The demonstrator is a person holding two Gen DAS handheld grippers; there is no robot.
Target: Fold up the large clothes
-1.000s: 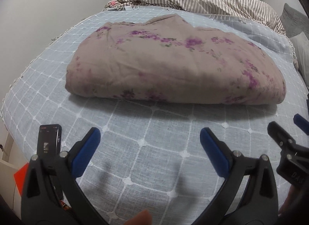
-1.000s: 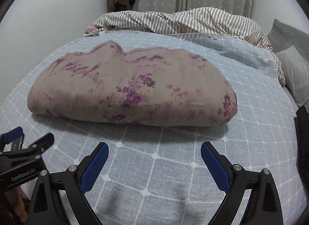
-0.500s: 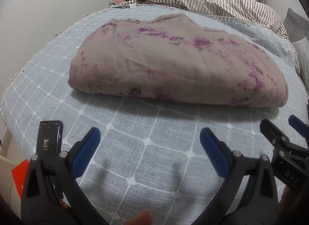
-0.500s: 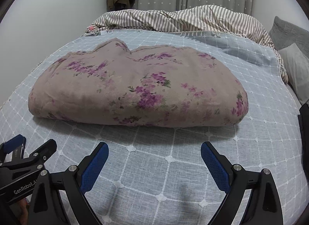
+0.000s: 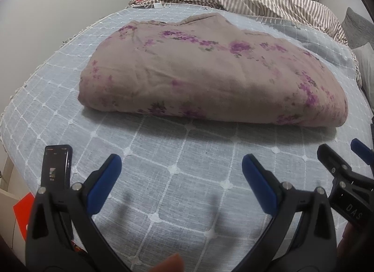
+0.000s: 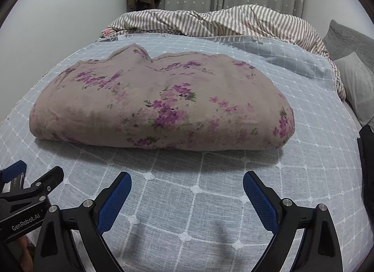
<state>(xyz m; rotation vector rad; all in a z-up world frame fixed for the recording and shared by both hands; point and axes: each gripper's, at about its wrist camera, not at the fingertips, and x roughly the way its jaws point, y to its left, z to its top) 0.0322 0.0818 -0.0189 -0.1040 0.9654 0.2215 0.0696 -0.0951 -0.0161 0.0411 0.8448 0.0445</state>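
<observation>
A thick mauve garment with purple flower print point(image 5: 210, 75) lies folded into a long bundle across the bed; it also shows in the right wrist view point(image 6: 163, 106). My left gripper point(image 5: 181, 166) is open and empty, held over the bedspread in front of the bundle's near edge. My right gripper point(image 6: 187, 185) is open and empty, also short of the bundle. Each gripper shows at the edge of the other's view: the right one point(image 5: 346, 166) and the left one point(image 6: 30, 176).
The bed has a light blue grid-pattern bedspread point(image 5: 175, 190). A striped duvet point(image 6: 210, 22) is bunched at the far end, grey pillows point(image 6: 350, 61) at the right. A phone point(image 5: 57, 166) lies at the bed's left edge. A dark item point(image 6: 367, 155) lies at the right.
Both grippers have moved closer to the folded bundle, which looks larger and nearer now. Both stay open and empty. The bundle itself has not moved.
</observation>
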